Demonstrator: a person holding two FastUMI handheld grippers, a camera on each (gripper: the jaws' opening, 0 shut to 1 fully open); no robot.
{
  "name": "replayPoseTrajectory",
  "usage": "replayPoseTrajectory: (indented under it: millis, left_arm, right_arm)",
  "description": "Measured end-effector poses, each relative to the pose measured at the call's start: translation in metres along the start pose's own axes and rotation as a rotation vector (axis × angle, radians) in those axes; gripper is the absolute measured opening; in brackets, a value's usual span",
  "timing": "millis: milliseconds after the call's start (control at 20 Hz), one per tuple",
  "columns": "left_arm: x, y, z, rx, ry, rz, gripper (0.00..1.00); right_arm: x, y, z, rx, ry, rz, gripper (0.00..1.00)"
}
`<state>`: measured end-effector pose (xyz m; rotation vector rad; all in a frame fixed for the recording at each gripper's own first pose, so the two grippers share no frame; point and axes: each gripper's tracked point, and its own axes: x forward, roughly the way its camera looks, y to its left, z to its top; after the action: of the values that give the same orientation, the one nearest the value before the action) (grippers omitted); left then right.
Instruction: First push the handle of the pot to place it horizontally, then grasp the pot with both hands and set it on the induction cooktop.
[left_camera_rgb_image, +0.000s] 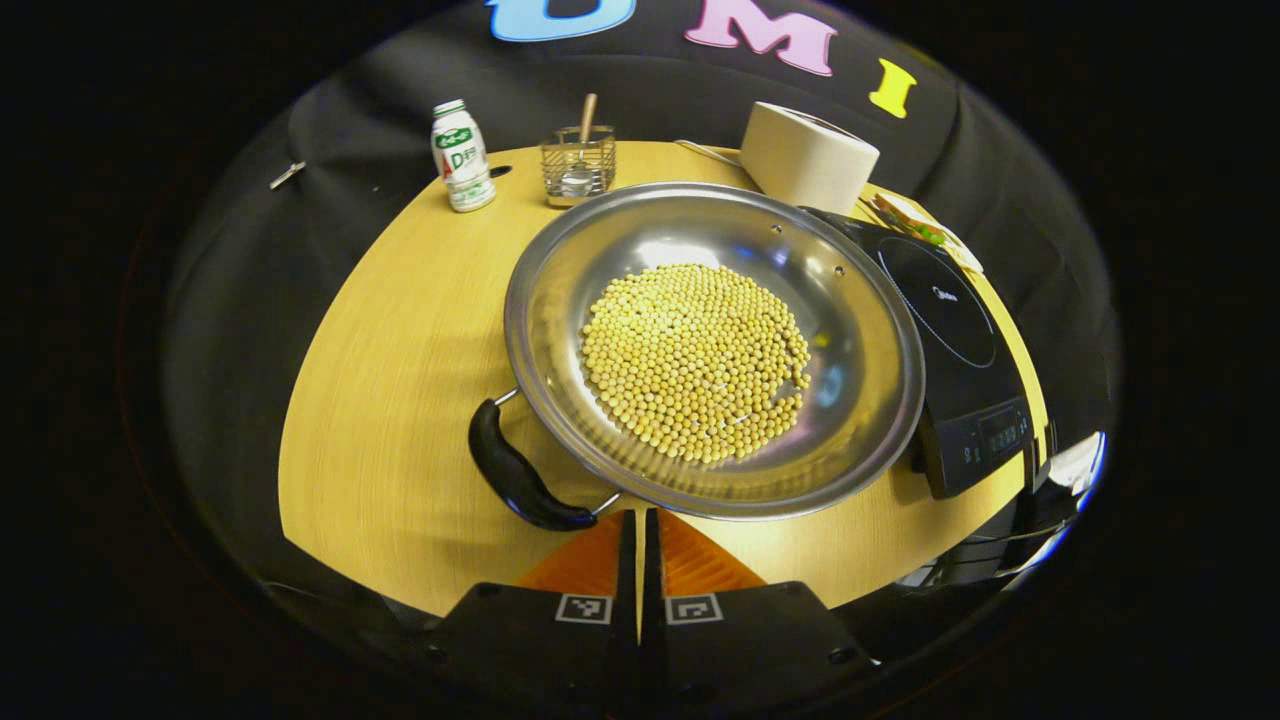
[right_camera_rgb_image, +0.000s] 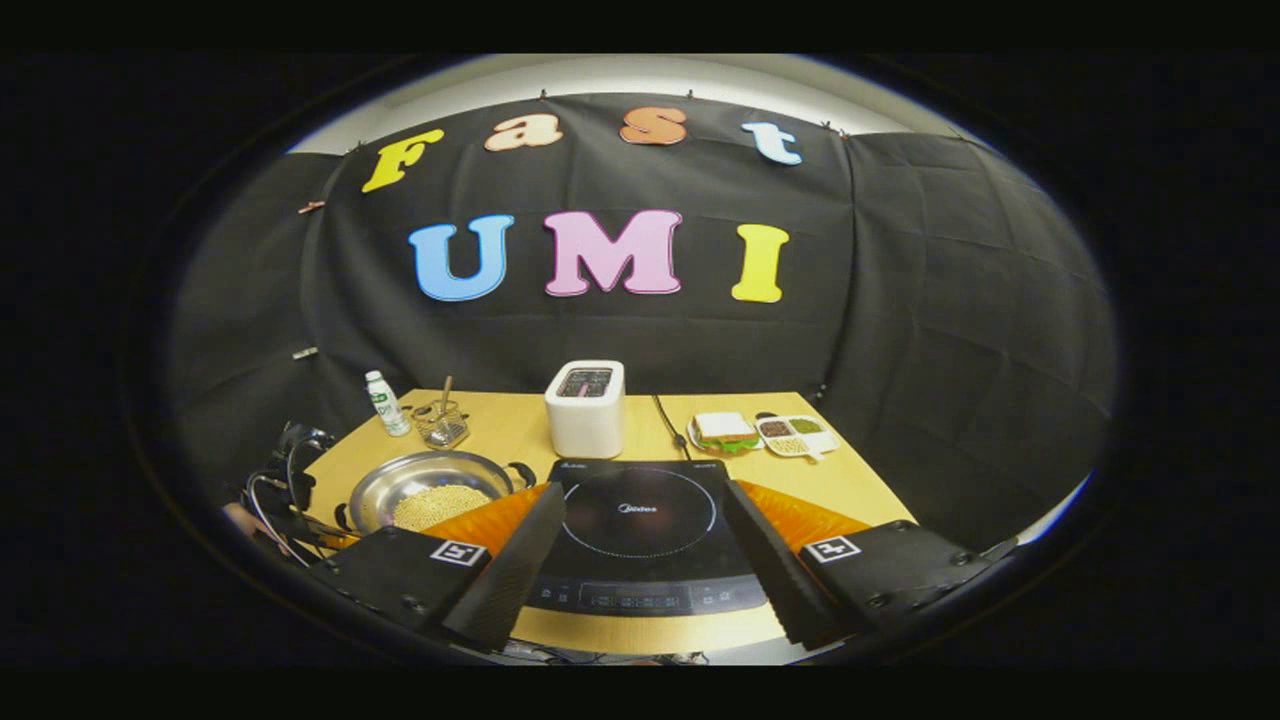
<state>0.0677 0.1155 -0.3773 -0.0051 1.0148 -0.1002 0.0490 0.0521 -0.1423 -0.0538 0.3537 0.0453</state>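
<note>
Two grippers are in play, and the step in hand looks like the first one — nudging the pot's handle so the pot sits square before any lift. The pot (left_camera_rgb_image: 714, 345), a wide steel pan with a heap of yellow beans (left_camera_rgb_image: 695, 360) in its middle, rests on the tabletop (left_camera_rgb_image: 400, 360) toward its left side, touching or just beside the induction cooktop (left_camera_rgb_image: 945, 330), which lies at the near edge in the middle. The left gripper (left_camera_rgb_image: 638, 545) hovers just short of the pot's near rim with its fingers pressed together on nothing, the tips beside the lower end of the black handle (left_camera_rgb_image: 520, 470). That handle sits at a slant, off to the left of the fingers.

To do this well, the closed fingertips should serve as a blunt pusher — meeting the handle on its side near the end, low and level, so the pot turns on its base rather than tipping. A slow push seems wise, since the beans are loose and the smooth steel would likely slide easily on the wood.

The right gripper (right_camera_rgb_image: 640, 545) hangs back over the near edge with its fingers spread wide, the cooktop showing between them, free for the two-handed grasp to come. A bottle (left_camera_rgb_image: 461, 155), a wire basket (left_camera_rgb_image: 579, 165) and a white toaster (left_camera_rgb_image: 806, 155) stand along the far edge, well apart from the pot's path.
</note>
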Motion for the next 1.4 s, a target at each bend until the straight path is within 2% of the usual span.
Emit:
replayPoseTrajectory:
  millis: [250, 350, 450, 700, 1150, 1400]
  left_arm:
    - [0.001, 0.017, 0.007, -0.022, 0.005, -0.056, 0.05]
    - [0.001, 0.029, 0.012, -0.049, -0.001, -0.056, 0.05]
    - [0.003, 0.041, 0.018, -0.086, -0.007, -0.053, 0.05]
    - [0.009, 0.067, 0.034, -0.147, -0.017, -0.041, 0.05]
    - [0.019, 0.105, 0.062, -0.129, -0.020, 0.003, 0.05]
    - [0.028, 0.122, 0.080, -0.110, -0.016, 0.032, 0.05]
  right_arm:
    - [-0.017, 0.029, -0.007, -0.004, -0.011, -0.034, 0.99]
    - [-0.019, 0.034, -0.015, 0.003, 0.008, -0.041, 0.96]
    - [-0.024, 0.040, -0.021, 0.018, 0.024, -0.045, 0.98]
    - [-0.031, 0.033, -0.020, 0.054, 0.016, -0.089, 0.98]
    - [-0.047, -0.004, -0.023, 0.111, 0.014, -0.203, 0.99]
    - [-0.042, -0.021, -0.022, 0.164, 0.023, -0.246, 0.99]
